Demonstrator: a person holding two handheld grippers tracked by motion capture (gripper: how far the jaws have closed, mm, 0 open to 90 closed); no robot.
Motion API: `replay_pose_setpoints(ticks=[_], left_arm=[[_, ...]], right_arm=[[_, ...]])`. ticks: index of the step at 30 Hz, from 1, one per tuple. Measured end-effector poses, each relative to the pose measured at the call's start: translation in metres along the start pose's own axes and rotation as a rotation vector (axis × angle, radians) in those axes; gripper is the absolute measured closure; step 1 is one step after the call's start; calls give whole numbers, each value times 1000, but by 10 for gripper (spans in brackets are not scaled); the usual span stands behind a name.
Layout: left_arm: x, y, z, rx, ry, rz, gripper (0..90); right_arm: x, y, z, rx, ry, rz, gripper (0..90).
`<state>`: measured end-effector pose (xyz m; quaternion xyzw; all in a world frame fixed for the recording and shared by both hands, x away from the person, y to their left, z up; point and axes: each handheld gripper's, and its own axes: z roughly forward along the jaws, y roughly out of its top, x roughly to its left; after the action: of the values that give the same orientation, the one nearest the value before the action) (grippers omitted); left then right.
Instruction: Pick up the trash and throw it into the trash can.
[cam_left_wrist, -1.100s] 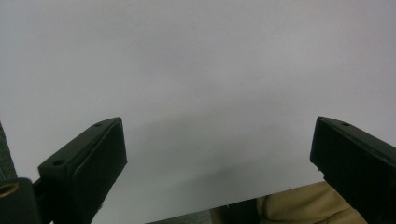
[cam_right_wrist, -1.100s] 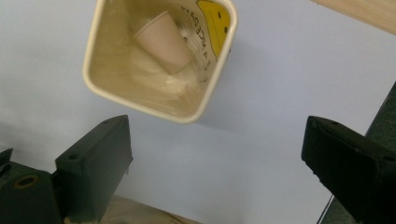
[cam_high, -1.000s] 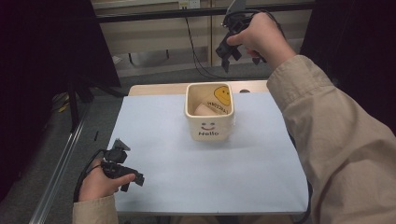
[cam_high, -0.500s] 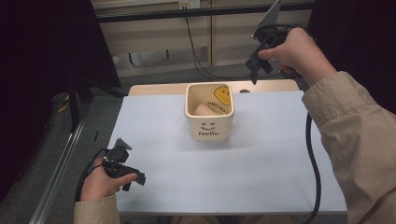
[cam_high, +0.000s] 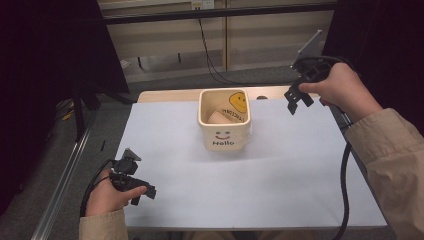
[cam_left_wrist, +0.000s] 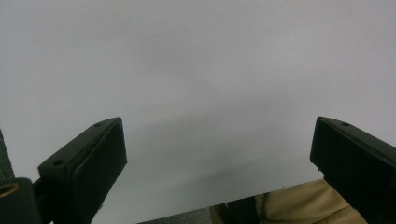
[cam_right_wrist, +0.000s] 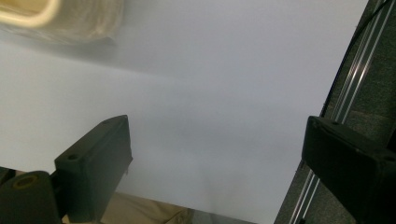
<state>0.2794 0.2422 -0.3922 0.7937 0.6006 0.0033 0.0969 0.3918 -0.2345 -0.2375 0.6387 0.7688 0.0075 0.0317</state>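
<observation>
Bare sheet (cam_high: 280, 175) around lone cup (cam_high: 224, 130)

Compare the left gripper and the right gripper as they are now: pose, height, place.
The left gripper sits low at the table's near left corner; the right gripper is held up over the far right side. The left gripper lies far from the mug; the right gripper hangs closer, to the mug's right. Both are open and hold nothing.

Lab: black curtains (cam_high: 45, 60), alu rail (cam_high: 62, 185).
</observation>
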Motion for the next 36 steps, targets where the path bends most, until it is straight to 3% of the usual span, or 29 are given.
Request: replay_pose_setpoints(ticks=[11,14,21,25,29,36], left_arm=[[1,0,-2,-6,7,1,34],[-1,-1,-1,-7,-9,-22,34],[2,-1,-2,0,-3,4,34],[2,-1,-2,2,2,4,34],[0,-1,-1,1,-5,-19,34],[-1,0,1,0,5,-8,34]], right_arm=[[-20,-34,56,34,-3,14,89],[-23,-42,67,26,-11,16,89],[-34,-67,99,27,14,28,89],[-40,-84,122,53,-10,33,89],[-41,-94,137,53,-31,36,90],[-36,-116,165,46,-39,18,89]])
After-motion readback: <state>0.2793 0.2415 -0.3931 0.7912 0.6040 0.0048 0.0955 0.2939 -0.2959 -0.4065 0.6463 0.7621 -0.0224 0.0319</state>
